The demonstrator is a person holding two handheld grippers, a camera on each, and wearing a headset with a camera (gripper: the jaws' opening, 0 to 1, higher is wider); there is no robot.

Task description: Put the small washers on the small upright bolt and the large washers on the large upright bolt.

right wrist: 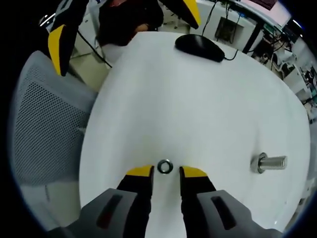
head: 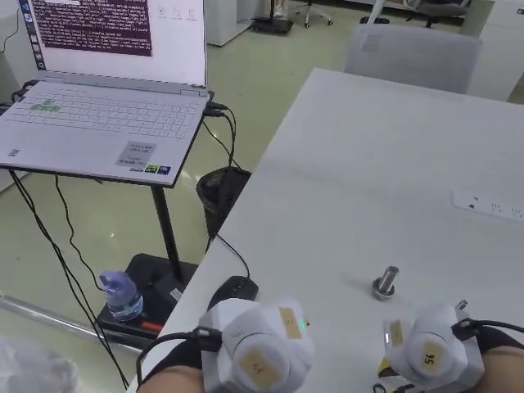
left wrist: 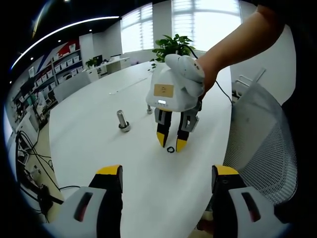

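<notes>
Between the yellow tips of the right claw [right wrist: 166,171], in the right gripper view, a washer [right wrist: 165,166] lies flat on the white bench [right wrist: 198,109]. The jaws are set narrow, one tip on each side of the ring, with a thin gap of bench on both sides, so they do not yet pinch it. The left gripper view shows that claw pointing down at the bench with the washer just under its tips. The large upright bolt [right wrist: 270,162] stands on its head off to one side of this claw, apart from the washer. In the left gripper view a small upright bolt [left wrist: 149,109] stands just beyond it. The left claw [left wrist: 167,172] is spread wide and holds nothing, hovering above the bench edge and facing the right one. A black mouse [right wrist: 200,47] with its cable rests near the bench edge, and a white power strip [head: 491,206] lies farther along. Grey mesh chairs [left wrist: 262,134] stand at the bench. A leafy plant [left wrist: 173,47] stands before bright windows at the far end. Beside the bench, an open laptop [head: 98,123] sits on a stand. Its screen shows lines of text too small to read, and stickers on its palm rest are also illegible. Tan labels on both claw housings carry marks I cannot read with certainty.
</notes>
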